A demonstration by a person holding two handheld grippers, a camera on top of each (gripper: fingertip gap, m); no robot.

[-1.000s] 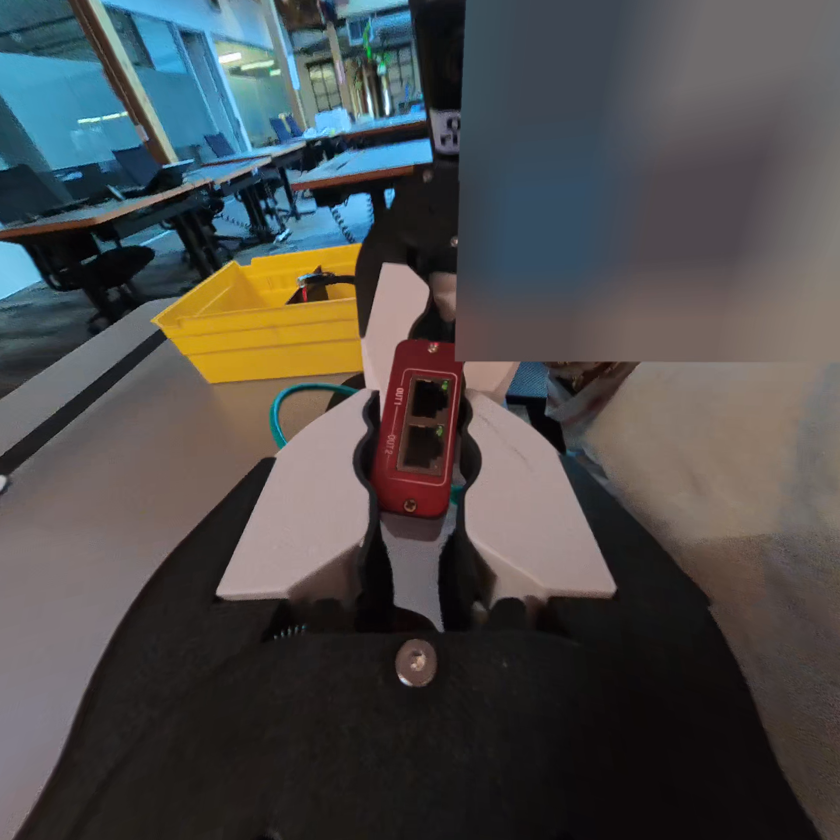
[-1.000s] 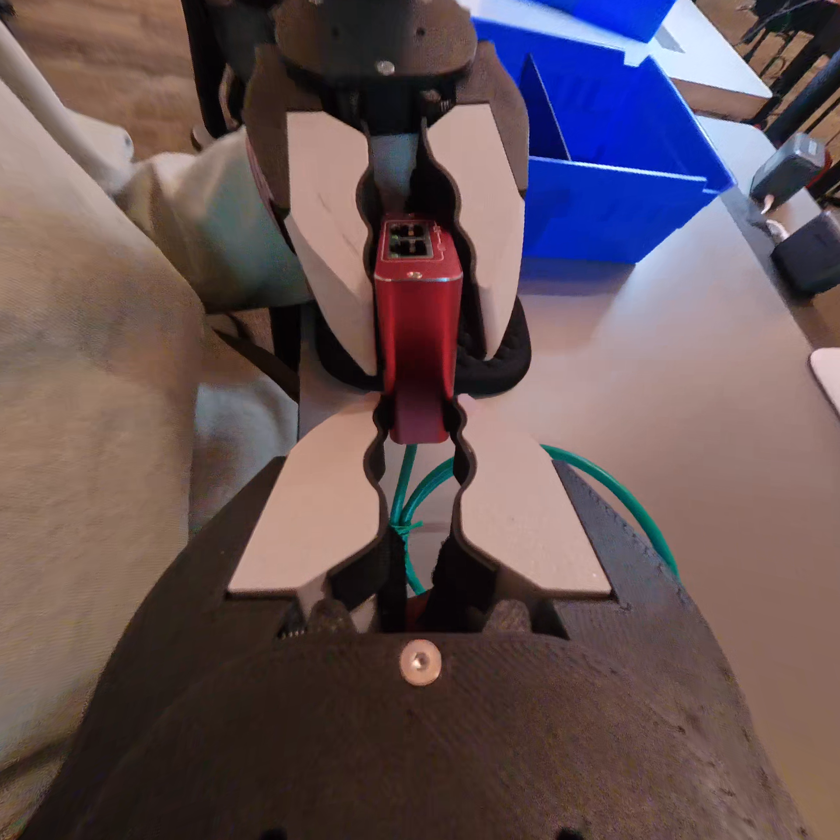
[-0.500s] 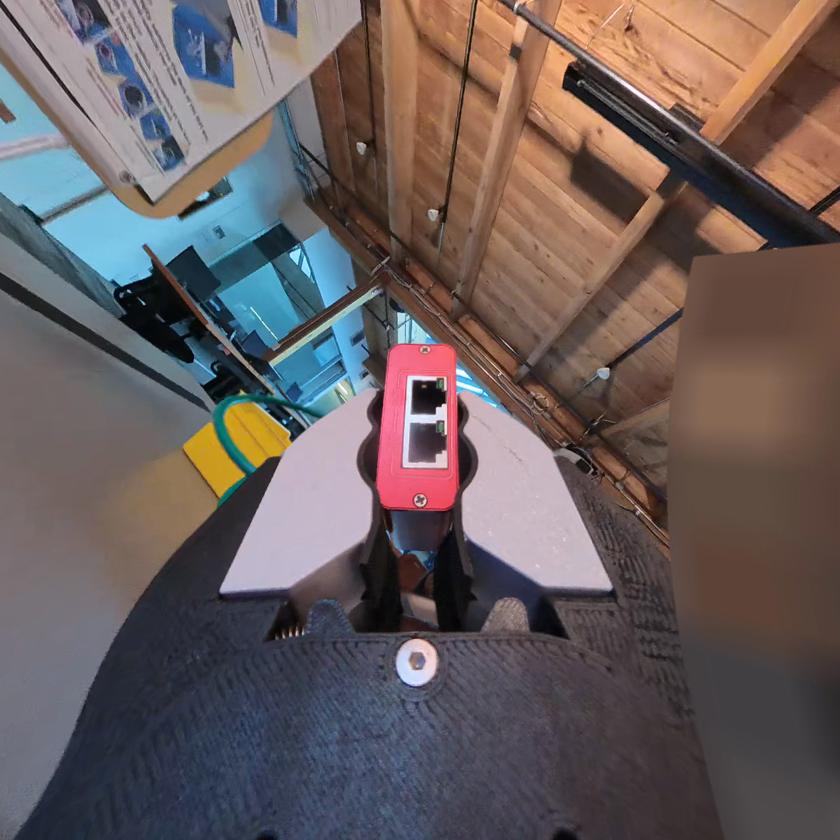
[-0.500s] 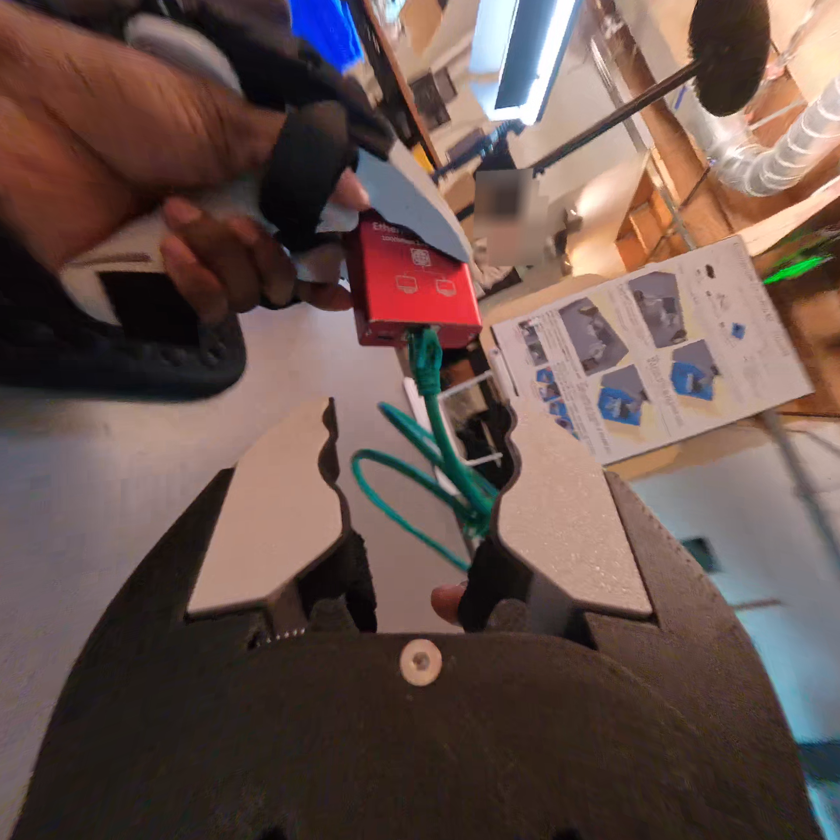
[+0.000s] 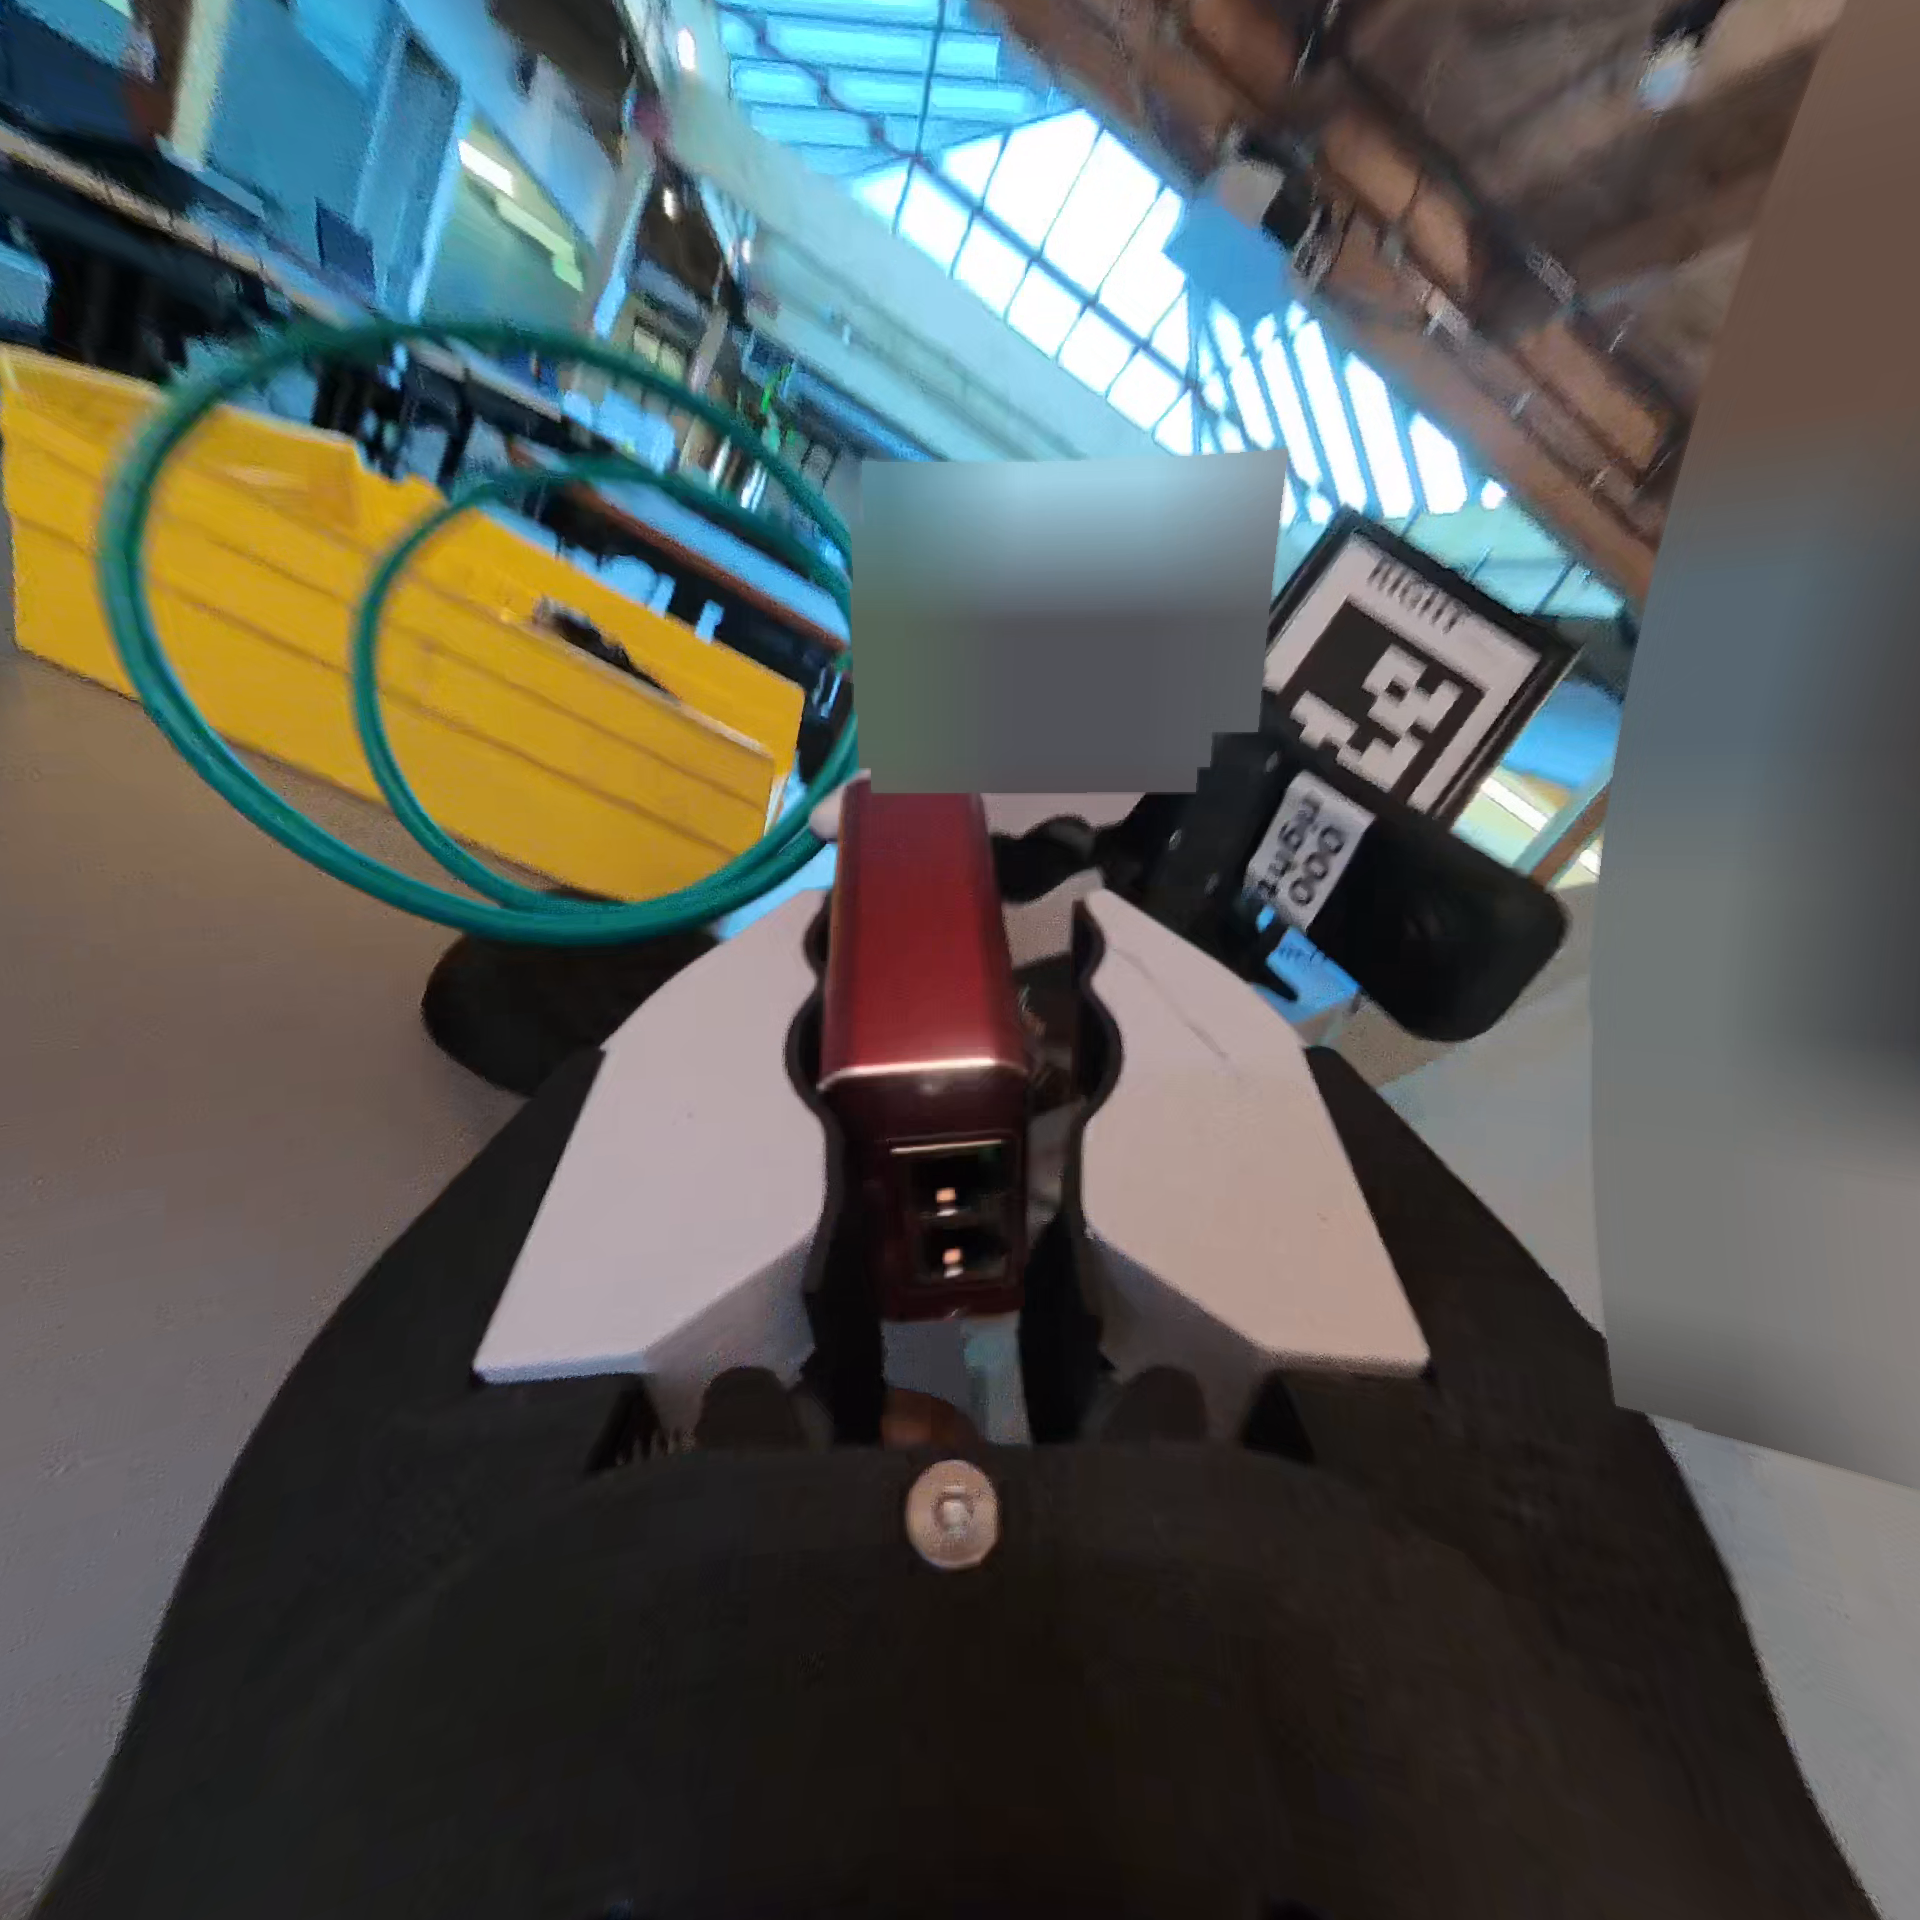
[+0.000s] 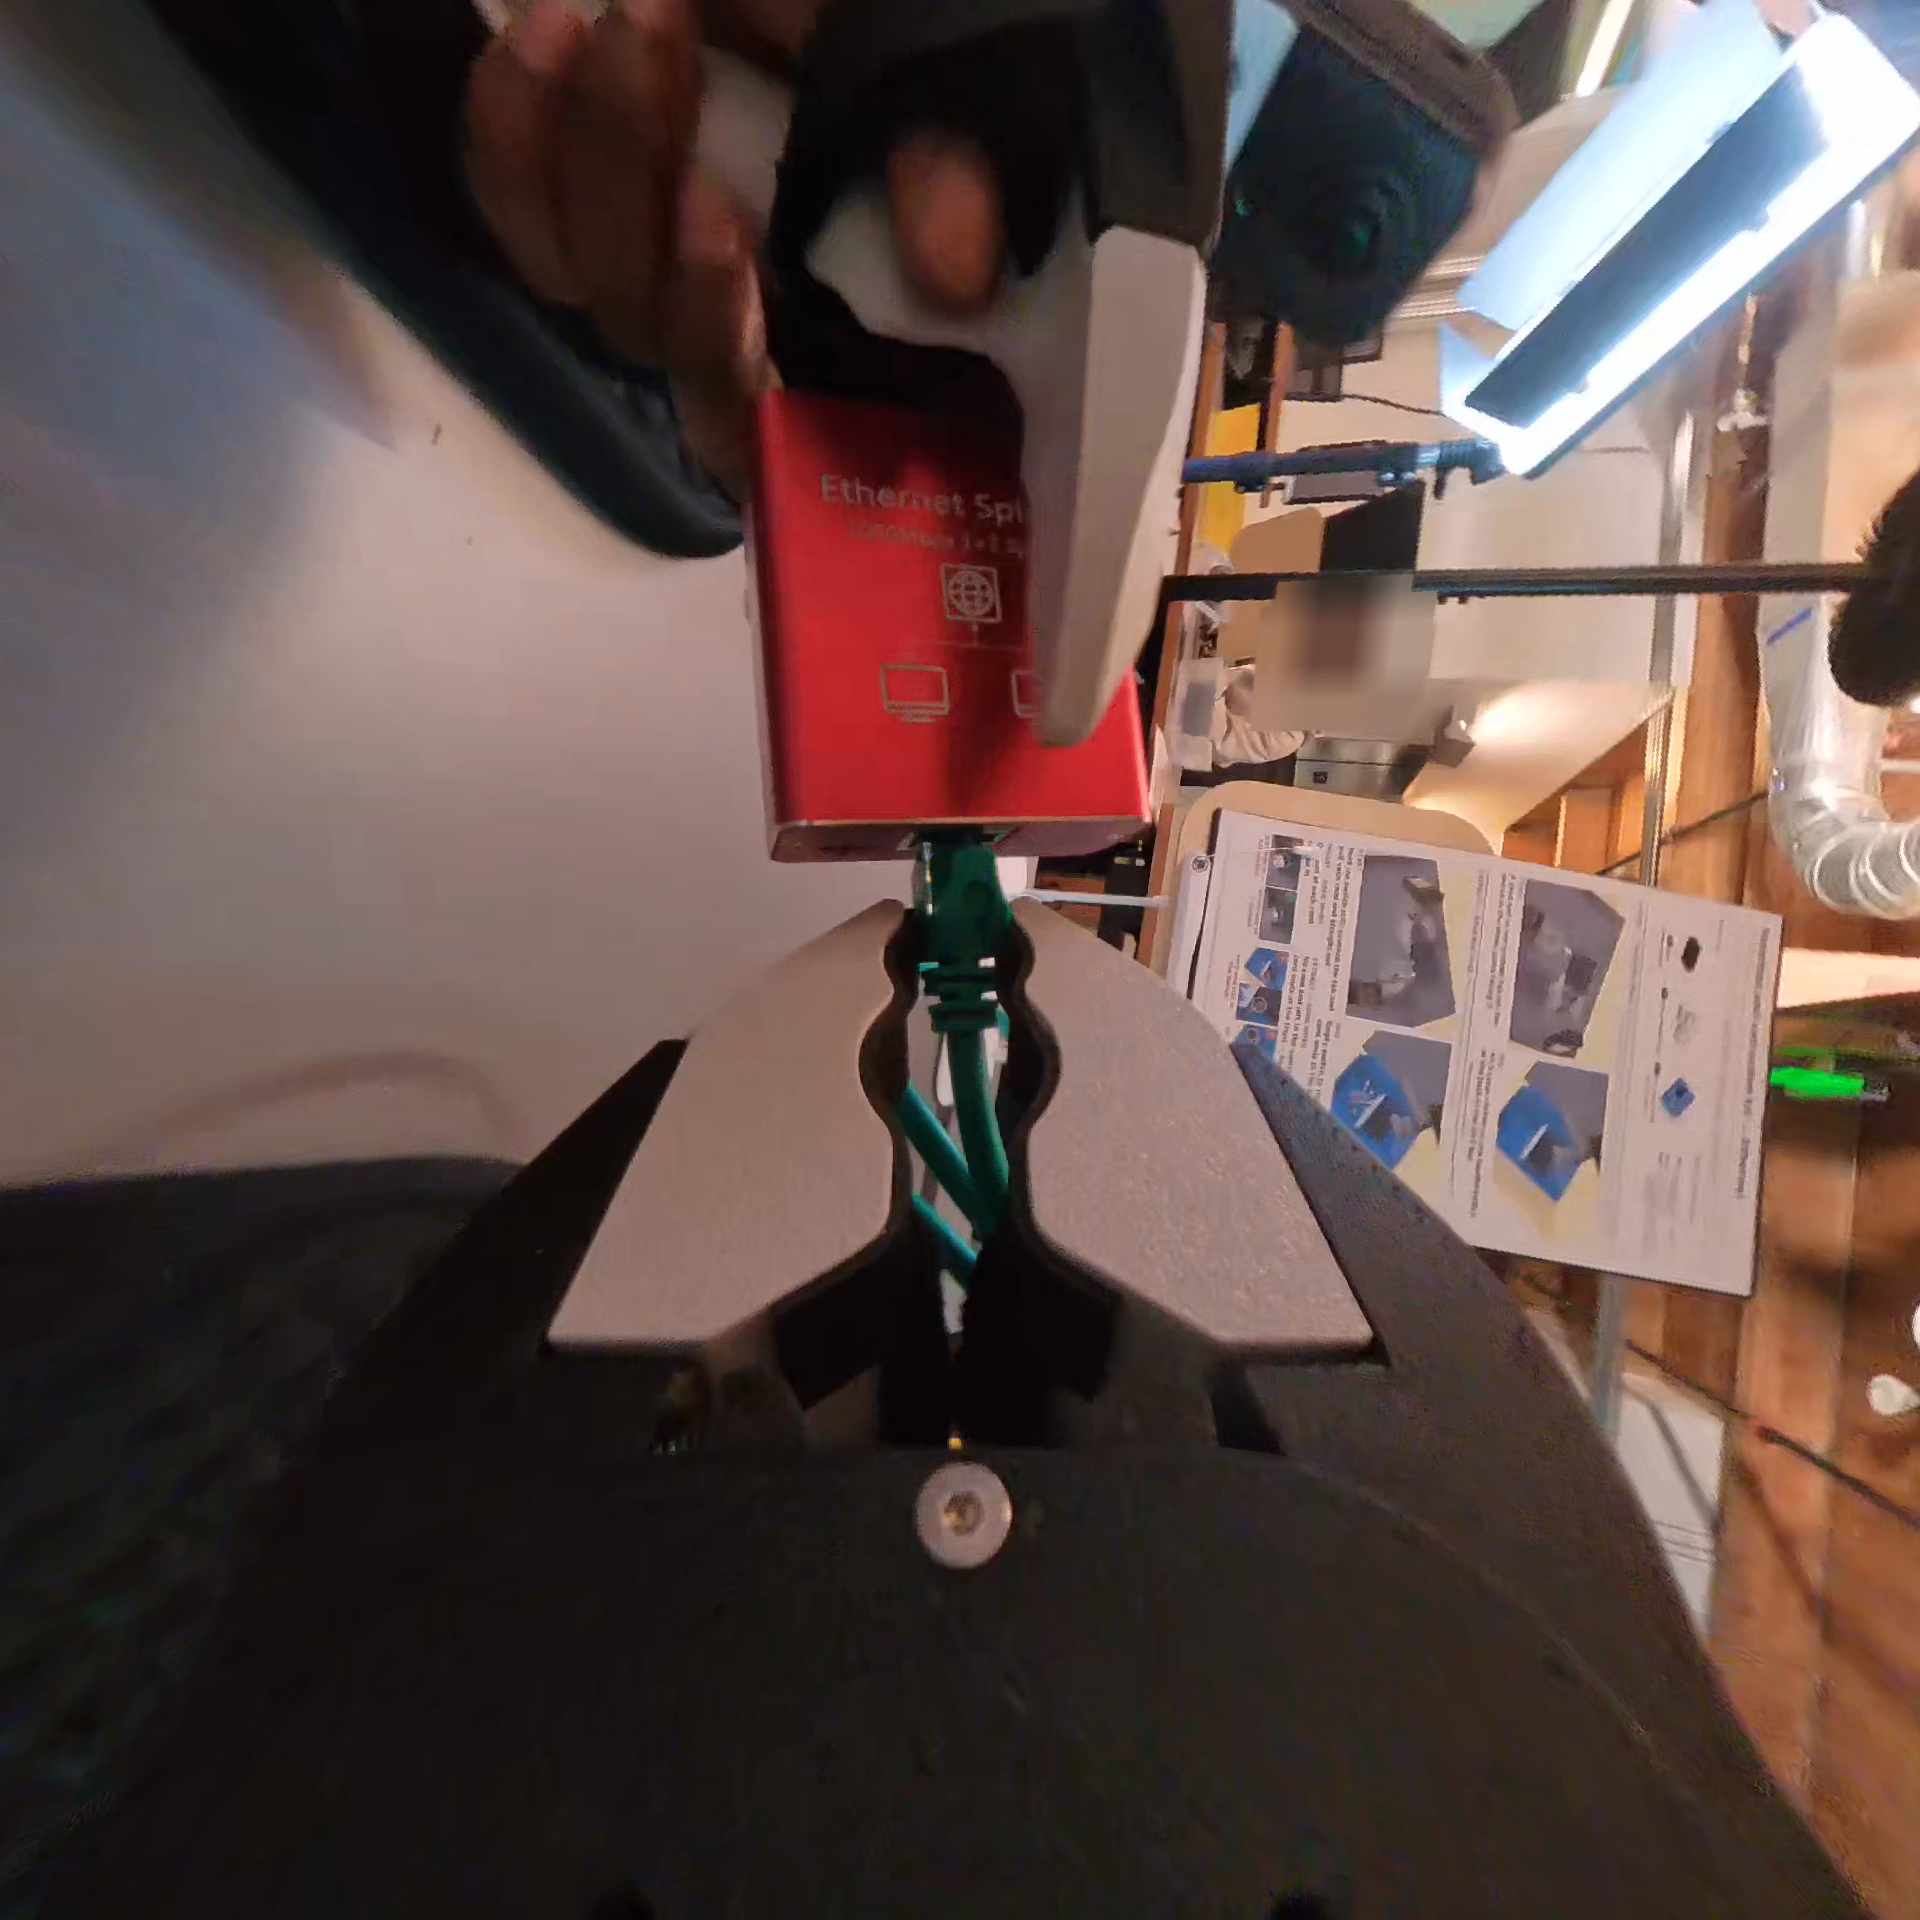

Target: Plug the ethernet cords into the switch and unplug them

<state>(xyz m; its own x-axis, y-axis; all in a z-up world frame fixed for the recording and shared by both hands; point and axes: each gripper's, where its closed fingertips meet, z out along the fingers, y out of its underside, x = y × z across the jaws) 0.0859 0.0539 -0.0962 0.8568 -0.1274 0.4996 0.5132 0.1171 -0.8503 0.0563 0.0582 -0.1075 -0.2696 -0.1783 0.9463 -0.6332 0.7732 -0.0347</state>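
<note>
The left gripper (image 5: 951,997) had its pale, wavy-edged jaws closed on the switch (image 5: 914,966), a smooth red metal box held above the grey table (image 5: 187,1039), its two empty ports facing the camera. The right gripper (image 6: 958,935) was clamped on the ribbed plug of the green cord (image 6: 961,935), seated in the switch's far end. The cord's thin loops hung before a yellow plastic bin (image 5: 582,717).

A pale grey tabletop (image 5: 187,1039) carries a yellow bin (image 5: 499,707); beyond it stand dark desks and glass partitions under a bright skylight (image 5: 1091,260). The right wrist view shows wooden walls, a hanging light panel (image 6: 1662,239), a silver duct (image 6: 1829,831) and an illustrated poster (image 6: 1507,1060)
</note>
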